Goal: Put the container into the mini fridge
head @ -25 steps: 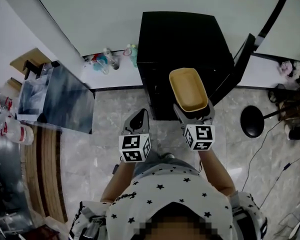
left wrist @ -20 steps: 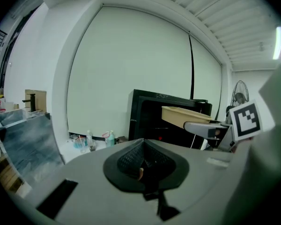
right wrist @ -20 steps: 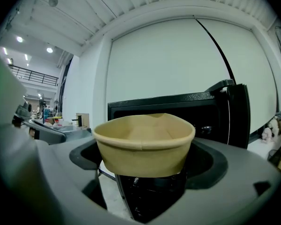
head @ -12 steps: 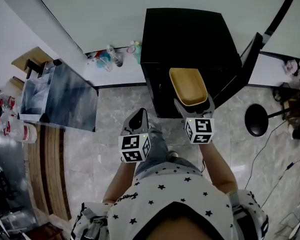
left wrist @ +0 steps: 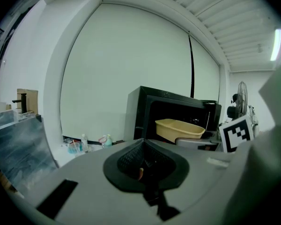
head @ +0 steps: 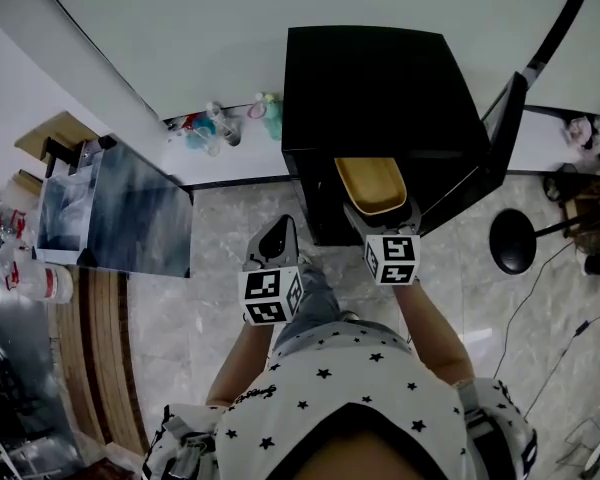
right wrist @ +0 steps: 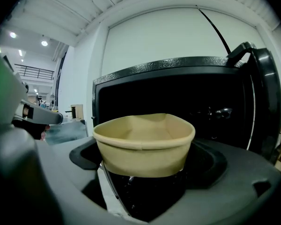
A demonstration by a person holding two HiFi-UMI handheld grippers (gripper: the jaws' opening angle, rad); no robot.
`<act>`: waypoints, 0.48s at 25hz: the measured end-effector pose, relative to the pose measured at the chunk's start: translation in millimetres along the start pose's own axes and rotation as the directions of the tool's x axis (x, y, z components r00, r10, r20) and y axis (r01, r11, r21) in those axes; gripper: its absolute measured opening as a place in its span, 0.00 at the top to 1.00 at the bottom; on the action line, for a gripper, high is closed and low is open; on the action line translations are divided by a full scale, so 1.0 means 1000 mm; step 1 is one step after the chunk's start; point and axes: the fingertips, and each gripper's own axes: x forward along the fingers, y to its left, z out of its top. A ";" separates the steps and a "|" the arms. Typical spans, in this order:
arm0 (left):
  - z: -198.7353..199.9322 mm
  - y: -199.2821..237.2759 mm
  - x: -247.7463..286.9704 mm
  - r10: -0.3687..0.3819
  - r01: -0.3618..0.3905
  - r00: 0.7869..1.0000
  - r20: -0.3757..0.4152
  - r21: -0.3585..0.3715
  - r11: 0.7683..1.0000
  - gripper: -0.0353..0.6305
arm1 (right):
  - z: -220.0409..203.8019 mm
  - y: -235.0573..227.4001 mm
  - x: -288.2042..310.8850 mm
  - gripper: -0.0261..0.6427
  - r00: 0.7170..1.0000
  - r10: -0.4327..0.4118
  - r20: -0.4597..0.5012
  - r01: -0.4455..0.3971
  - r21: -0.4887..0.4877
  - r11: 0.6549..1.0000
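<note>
Container advanced into mini fridge | right gripper fingers clamp it | left gripper fingers closed

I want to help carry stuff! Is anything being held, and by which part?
The right gripper holds the container by its near end. The left gripper holds nothing; its jaws are together.

One container; one mini fridge; two grippers: left gripper, right gripper; one person.
</note>
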 end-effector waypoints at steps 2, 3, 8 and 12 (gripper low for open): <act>0.001 0.004 0.005 0.001 -0.001 1.000 0.001 -0.002 1.000 0.93 | -0.004 -0.001 0.006 0.18 1.000 -0.003 -0.011 0.003 0.008 1.000; 0.002 0.006 0.007 0.001 -0.001 1.000 0.001 -0.001 1.000 0.93 | -0.006 -0.001 0.009 0.18 1.000 -0.004 -0.016 0.004 0.012 1.000; 0.007 0.014 0.015 0.004 -0.004 1.000 0.006 -0.004 1.000 0.93 | -0.010 -0.002 0.021 0.18 0.999 -0.007 -0.037 0.007 0.017 1.000; 0.007 0.018 0.019 0.009 -0.009 1.000 0.002 -0.007 1.000 0.93 | -0.012 -0.004 0.031 0.18 0.999 -0.006 -0.041 0.007 0.023 1.000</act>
